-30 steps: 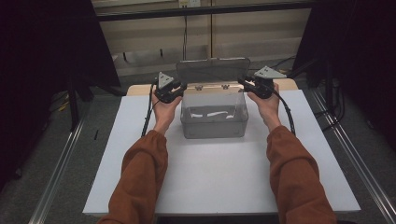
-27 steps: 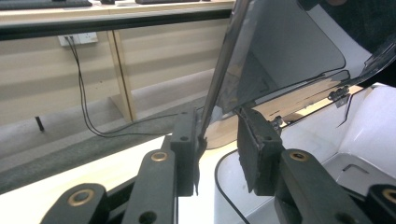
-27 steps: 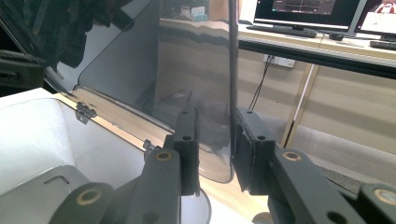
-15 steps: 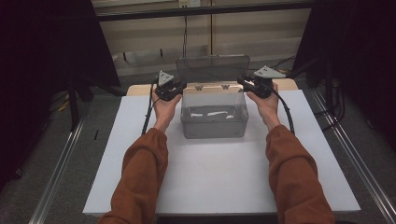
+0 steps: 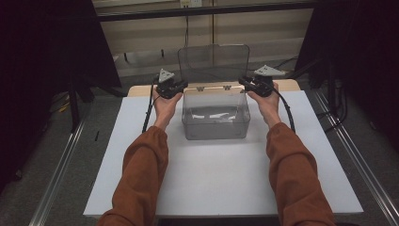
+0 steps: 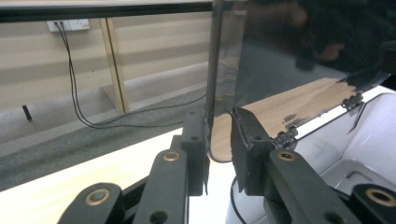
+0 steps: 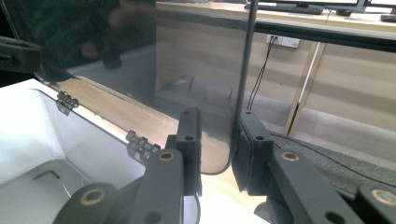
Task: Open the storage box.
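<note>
Clear plastic lid (image 5: pixel 214 62) upright on box (image 5: pixel 215 115); left gripper (image 6: pixel 218 140) and right gripper (image 7: pixel 218 144) both pinch its side edges. Next, probably swing it down evenly.

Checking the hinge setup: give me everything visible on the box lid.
The lid is a clear, smoke-tinted plastic sheet with rounded corners, standing upright, open, at the back edge of the clear box. Two small dark hinges join it to the box rim. The left gripper is shut on its left edge and the right gripper on its right edge, both near the lower corners.
</note>
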A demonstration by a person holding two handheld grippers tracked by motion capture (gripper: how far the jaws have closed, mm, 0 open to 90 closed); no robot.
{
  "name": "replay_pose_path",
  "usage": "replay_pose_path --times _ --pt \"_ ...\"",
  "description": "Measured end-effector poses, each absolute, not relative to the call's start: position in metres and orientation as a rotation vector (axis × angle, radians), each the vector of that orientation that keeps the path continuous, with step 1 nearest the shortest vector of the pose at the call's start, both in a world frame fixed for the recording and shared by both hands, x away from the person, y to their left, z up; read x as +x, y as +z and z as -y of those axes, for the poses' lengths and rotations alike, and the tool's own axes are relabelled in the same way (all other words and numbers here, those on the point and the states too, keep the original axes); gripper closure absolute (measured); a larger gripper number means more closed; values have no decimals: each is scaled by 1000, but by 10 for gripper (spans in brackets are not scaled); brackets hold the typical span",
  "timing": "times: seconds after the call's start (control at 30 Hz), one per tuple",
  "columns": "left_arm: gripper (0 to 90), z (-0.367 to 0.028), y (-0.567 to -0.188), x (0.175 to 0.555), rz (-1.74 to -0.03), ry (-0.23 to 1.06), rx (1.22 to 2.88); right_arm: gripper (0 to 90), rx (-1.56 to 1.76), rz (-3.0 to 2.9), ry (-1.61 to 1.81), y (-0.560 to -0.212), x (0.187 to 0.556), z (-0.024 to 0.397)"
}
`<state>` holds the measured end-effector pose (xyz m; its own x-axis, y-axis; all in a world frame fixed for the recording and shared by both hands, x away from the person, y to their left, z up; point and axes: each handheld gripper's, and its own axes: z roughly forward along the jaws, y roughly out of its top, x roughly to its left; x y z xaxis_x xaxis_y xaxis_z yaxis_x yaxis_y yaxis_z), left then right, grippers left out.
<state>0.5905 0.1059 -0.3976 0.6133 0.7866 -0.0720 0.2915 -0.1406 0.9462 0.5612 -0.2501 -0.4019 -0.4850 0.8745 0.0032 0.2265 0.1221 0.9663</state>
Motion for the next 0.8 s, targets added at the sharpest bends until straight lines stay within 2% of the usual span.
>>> replay_pose_path --times 0.3,0.43,0.8 --pt "749 -103 -398 599 -937 506 1707 734 1120 -1818 1408 -400 569 251" --pt "707 -100 -399 600 -964 493 1695 731 1132 -1821 1416 -400 571 251" --pt "707 -99 -396 605 -1004 464 1720 725 1198 -1813 1440 -401 574 252"
